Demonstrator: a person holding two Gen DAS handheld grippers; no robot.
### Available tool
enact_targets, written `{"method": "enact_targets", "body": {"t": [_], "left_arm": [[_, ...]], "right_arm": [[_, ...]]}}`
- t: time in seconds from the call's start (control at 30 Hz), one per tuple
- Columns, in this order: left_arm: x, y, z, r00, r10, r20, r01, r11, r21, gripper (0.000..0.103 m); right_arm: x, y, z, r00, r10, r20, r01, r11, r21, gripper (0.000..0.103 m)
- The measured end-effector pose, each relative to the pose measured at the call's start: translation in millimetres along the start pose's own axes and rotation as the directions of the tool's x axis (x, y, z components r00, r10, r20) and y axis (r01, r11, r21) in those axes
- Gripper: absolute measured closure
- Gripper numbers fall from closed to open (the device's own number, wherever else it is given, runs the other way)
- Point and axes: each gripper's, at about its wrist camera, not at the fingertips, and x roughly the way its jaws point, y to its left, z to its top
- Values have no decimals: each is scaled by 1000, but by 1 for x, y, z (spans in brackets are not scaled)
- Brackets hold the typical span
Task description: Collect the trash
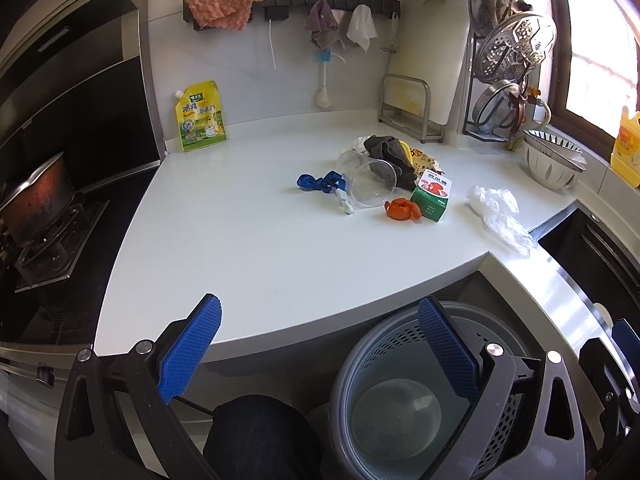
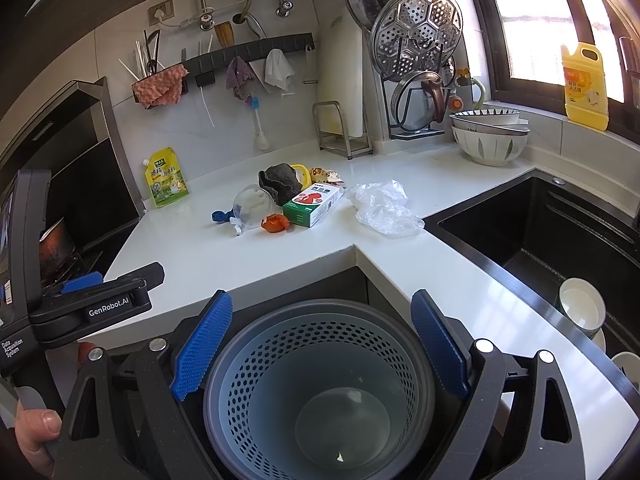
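Left gripper (image 1: 320, 344) fingers wide, holding nothing, above the table (image 1: 240, 240) edge. Right gripper (image 2: 320, 344) fingers wide too, empty, over the perforated bin (image 2: 320, 392), which stands below the table's corner notch. Trash heaped mid-table: green box (image 2: 314, 205), clear cup (image 1: 372, 189), orange peel (image 1: 402, 209), blue scrap (image 1: 318, 182), dark cloth (image 2: 280, 180). Plastic bag (image 2: 386, 210) just right of the heap, near the sink (image 2: 560, 240).

daylight is pouring in through the window (image 2: 540, 20) at the right, blowing out its panes to near white and laying a soft sheen on the white countertop (image 1: 248, 232) below it. away from the window, the stove side is sinking into deep shadow. both fisheye views are bending straight edges and vignetting black at the corners, while staying sharp mid-frame.
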Motion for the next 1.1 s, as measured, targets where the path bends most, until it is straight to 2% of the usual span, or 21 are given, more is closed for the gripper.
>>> {"method": "enact_targets", "body": {"t": [1.1], "left_arm": [[-4, 7, 0, 1000, 1, 2, -1, 1000, -10, 6]], "right_arm": [[1, 3, -2, 1000, 4, 8, -4, 1000, -1, 16]]}}
